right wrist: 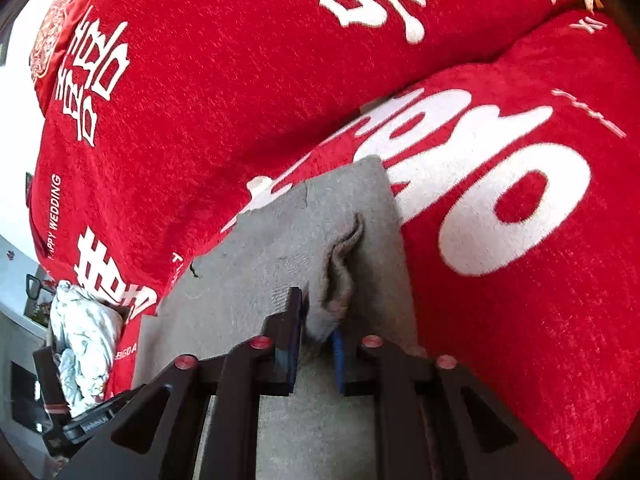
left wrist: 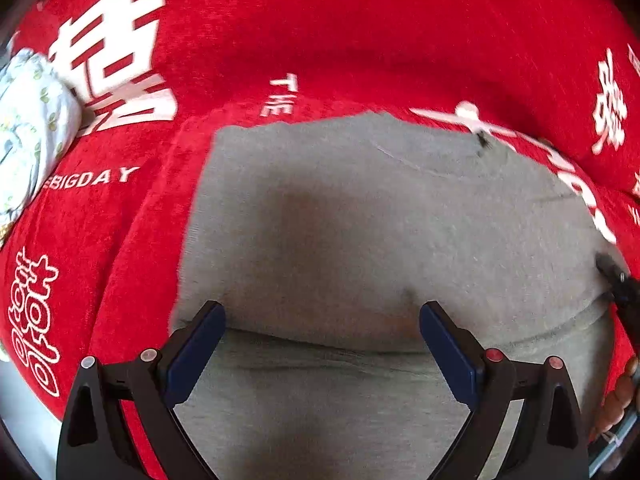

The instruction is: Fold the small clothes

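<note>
Two grippers work a grey garment (left wrist: 360,220) spread on a red printed blanket (left wrist: 360,32) — the left gripper (left wrist: 322,344) hovers over it at the bottom centre, fingers wide apart and empty. The right gripper (right wrist: 316,332) pinches a bunched fold of the cloth. A pale floral bundle (left wrist: 28,120) at the left edge is cut off and blurred.

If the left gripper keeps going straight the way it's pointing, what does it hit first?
Most likely the flat grey knit garment spread on the red printed cover. The left gripper is open and angled down over it, though how far off is unclear.
</note>
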Demonstrator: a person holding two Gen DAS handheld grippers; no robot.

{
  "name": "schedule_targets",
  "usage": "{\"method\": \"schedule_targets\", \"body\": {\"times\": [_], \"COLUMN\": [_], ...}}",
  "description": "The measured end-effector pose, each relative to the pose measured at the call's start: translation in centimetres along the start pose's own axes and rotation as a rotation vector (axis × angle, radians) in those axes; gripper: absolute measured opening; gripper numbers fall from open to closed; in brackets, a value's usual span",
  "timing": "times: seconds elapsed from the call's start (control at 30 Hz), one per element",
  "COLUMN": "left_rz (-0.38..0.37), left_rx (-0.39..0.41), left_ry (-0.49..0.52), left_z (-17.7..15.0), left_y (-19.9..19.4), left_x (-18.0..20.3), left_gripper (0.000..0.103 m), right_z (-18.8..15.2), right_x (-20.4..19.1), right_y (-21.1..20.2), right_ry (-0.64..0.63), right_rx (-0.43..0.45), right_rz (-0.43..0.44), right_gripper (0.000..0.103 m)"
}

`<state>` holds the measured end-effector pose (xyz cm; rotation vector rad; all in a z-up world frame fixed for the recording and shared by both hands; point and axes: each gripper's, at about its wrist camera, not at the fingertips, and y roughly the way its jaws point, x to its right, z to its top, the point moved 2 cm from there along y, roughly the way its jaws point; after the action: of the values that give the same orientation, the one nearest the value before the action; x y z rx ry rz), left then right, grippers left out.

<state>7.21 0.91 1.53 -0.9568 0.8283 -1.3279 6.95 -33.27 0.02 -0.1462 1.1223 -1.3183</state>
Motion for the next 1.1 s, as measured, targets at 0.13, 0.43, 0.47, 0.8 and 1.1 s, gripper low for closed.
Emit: {"method": "schedule_targets", "body": {"times": [0.13, 0.43, 0.47, 0.8, 1.1], "left_rz": [0.006, -0.032, -0.035, 0.036, 0.009], "left_rx": [-0.006, -0.005, -0.004, -0.017, -0.02], "left_ry": [-0.067, -0.075, -0.061, 0.088, 0.073], "left_z": [1.4, 2.7, 2.8, 3.8, 5.7], "left_y": [0.3, 0.8, 0.9, 4.4, 5.8], "left_x": [-2.5, -3.0, -2.6, 1.1, 0.5], "left_gripper": [0.098, 0.098, 0.098, 0.098, 0.103], "right_z": [-0.1, 0.5, 0.6, -0.5, 1.5], "right_x": [0.1, 0.5, -0.1, -5.8, -6.4], "right_y": [-0.8, -2.8, -3.5, 3.7, 5.3], "right_ry": [-0.039, -0.052, -0.078, -0.332, -0.415], "right_rx": [0.05, 0.094, 0.139, -0.072, -0.057], "right_rz": [-0.064, -0.128, -0.161, -0.265, -0.436], "right_gripper": [0.007, 0.059, 0.064, 0.066, 0.07]}}
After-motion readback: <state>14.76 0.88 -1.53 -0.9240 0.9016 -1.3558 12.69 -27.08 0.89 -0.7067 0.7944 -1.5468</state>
